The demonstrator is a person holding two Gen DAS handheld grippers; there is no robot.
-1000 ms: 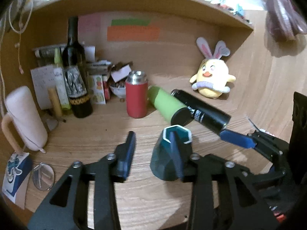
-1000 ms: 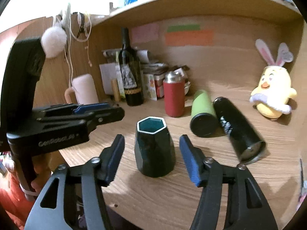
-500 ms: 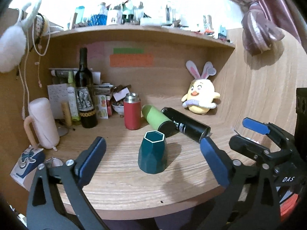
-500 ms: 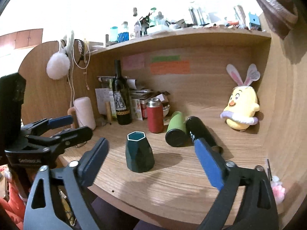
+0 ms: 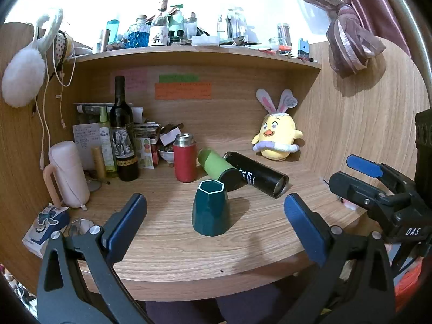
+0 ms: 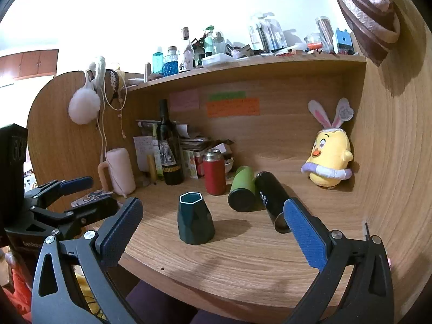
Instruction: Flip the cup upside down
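The dark green faceted ceramic cup [image 5: 210, 210] is standing mid-frame, wider end down (finished, I judge); the left gripper [image 5: 214, 225] and right gripper [image 6: 213, 226] are hovering spread, empty

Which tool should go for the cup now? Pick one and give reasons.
Left, marginally. The dark green cup stands upright, mouth up, nearly centred between the open left tool. In the right tool view it sits left of centre, nearer one finger. Both tools are open and clear of the cup.
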